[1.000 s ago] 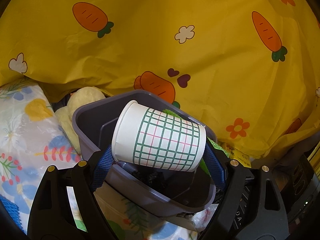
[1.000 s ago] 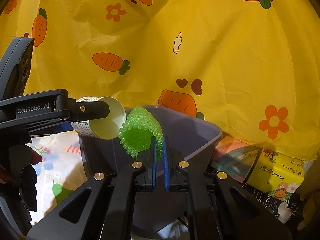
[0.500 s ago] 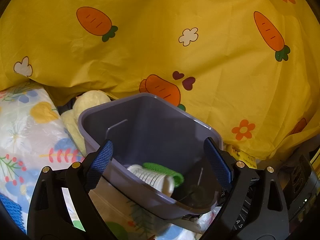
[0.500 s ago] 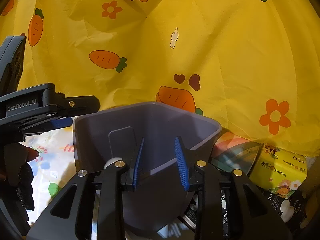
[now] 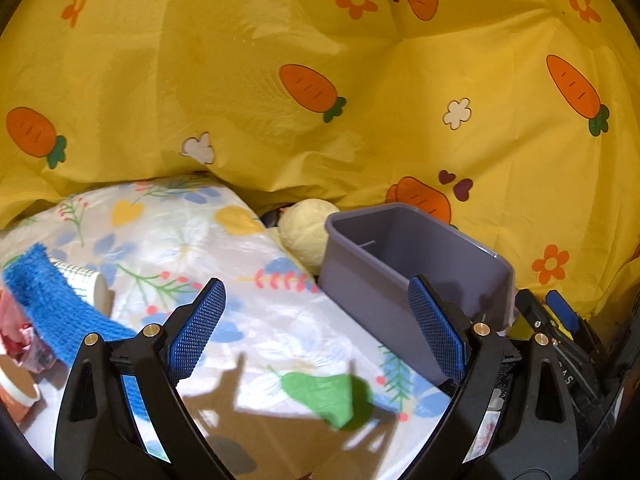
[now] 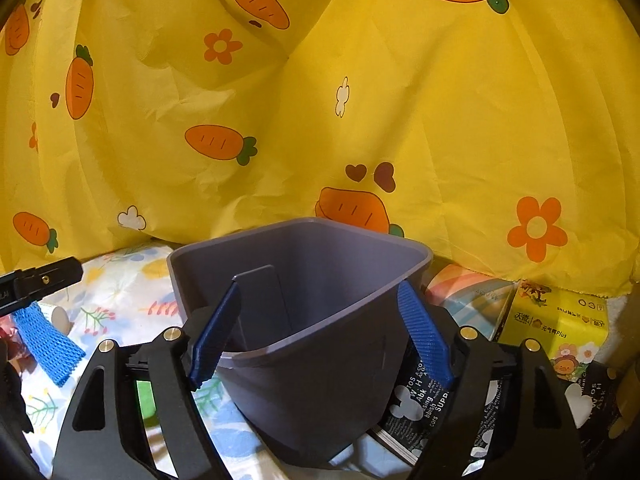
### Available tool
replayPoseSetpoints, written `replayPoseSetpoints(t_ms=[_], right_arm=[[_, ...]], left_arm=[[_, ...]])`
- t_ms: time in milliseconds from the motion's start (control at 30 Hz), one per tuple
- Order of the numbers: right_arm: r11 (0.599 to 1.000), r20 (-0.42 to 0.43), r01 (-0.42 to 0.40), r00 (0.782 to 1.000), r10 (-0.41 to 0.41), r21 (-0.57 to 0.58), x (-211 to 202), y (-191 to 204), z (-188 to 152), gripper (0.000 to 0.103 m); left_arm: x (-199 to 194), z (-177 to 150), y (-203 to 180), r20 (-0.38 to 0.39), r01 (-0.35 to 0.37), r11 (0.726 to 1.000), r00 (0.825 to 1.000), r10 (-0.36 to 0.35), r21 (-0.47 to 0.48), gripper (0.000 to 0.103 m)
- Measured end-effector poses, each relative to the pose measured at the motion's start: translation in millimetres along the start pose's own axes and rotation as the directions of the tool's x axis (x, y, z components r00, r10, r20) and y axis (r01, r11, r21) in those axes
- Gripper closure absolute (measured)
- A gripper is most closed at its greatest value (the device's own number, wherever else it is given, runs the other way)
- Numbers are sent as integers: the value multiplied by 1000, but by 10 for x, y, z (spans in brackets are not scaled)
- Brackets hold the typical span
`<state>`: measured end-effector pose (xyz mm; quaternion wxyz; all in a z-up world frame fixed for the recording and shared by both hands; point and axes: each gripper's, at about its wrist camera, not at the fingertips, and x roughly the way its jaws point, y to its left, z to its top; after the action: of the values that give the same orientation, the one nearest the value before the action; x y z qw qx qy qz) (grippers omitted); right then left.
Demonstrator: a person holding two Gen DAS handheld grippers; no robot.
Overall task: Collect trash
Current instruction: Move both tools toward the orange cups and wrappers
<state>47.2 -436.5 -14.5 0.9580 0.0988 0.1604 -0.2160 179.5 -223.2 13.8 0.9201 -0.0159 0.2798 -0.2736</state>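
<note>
A grey plastic bin (image 6: 316, 344) stands upright on the flowered cloth; it also shows in the left wrist view (image 5: 384, 280) at the right. Its inside is hidden from here. My right gripper (image 6: 320, 332) is open and empty, its blue pads either side of the bin's near rim. My left gripper (image 5: 316, 332) is open and empty over the cloth, left of the bin. A blue foam net (image 5: 60, 312), a paper cup on its side (image 5: 96, 288) and pink wrappers (image 5: 16, 336) lie at the far left. The net also shows in the right wrist view (image 6: 48, 344).
A yellow carrot-print cloth (image 5: 320, 80) hangs behind everything. A pale plush toy (image 5: 304, 232) sits behind the bin. A yellow tissue pack (image 6: 560, 320), a rainbow-print package (image 6: 468, 292) and black printed packaging (image 6: 424, 400) lie right of the bin.
Both grippers opened and dropped the checked paper cup and the green foam net into the bin. The left gripper then swung left, away from the bin. The right gripper opened wider.
</note>
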Motion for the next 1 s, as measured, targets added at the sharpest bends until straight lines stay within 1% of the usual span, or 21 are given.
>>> replayPoseSetpoints(t_ms=[33,100,167,267,333,367,433,500,567,667,700,767,867,933,967,1000], right_arm=[[1000,2,-9,1000,9,1,-39,19,-3,24],[999,6,-33,999,33,-1,-115,90,-9,24],[997,5,-75,997,75,-16,-194,213,-29,24],[986,-7,-156,988,156,-52,-316,483,-94,24],[972,-31,-222,975,221,-77,-382,704,-155,24],[961,-44,-261,965,258,-94,-416,834,-190,24],[937,-67,-321,947,315,-134,-483,1116,-270,24],[905,-98,-388,922,376,-174,-545,1421,-359,24],[869,-127,-448,894,430,-209,-609,1720,-451,24],[803,-172,-539,842,511,-255,-700,2148,-591,19],[776,-191,-569,822,537,-270,-730,2294,-637,17],[720,-235,-631,776,585,-289,-775,2568,-726,16],[635,-322,-708,707,630,-310,-819,2950,-879,15],[603,-366,-726,688,627,-330,-829,3177,-981,14],[588,-386,-734,678,625,-338,-832,3264,-1015,14],[578,-400,-736,677,617,-353,-838,3354,-1049,14]], left_arm=[[-81,-29,64,6,-24,1000,1000,24,-4,12],[-253,-103,209,11,-93,996,996,93,-14,12],[-412,-196,368,13,-166,986,986,166,-27,12],[-669,-367,661,3,-290,956,957,290,-54,12],[-855,-496,891,-4,-356,930,934,357,-88,12],[-945,-558,1003,-10,-383,918,923,384,-104,12],[-1146,-691,1243,-25,-457,879,888,458,-134,12],[-1360,-826,1483,-34,-520,838,852,522,-163,12],[-1585,-941,1715,-44,-583,788,808,587,-197,12],[-1887,-1064,2001,-51,-648,723,752,657,-242,12],[-1979,-1095,2087,-53,-661,704,738,673,-260,12],[-2138,-1148,2230,-59,-674,676,720,691,-298,12],[-2294,-1203,2336,-65,-696,636,690,721,-334,12],[-2386,-1238,2370,-64,-699,621,680,730,-354,12],[-2421,-1248,2383,-61,-697,620,681,730,-360,12],[-2446,-1256,2389,-60,-698,616,678,732,-365,12]])
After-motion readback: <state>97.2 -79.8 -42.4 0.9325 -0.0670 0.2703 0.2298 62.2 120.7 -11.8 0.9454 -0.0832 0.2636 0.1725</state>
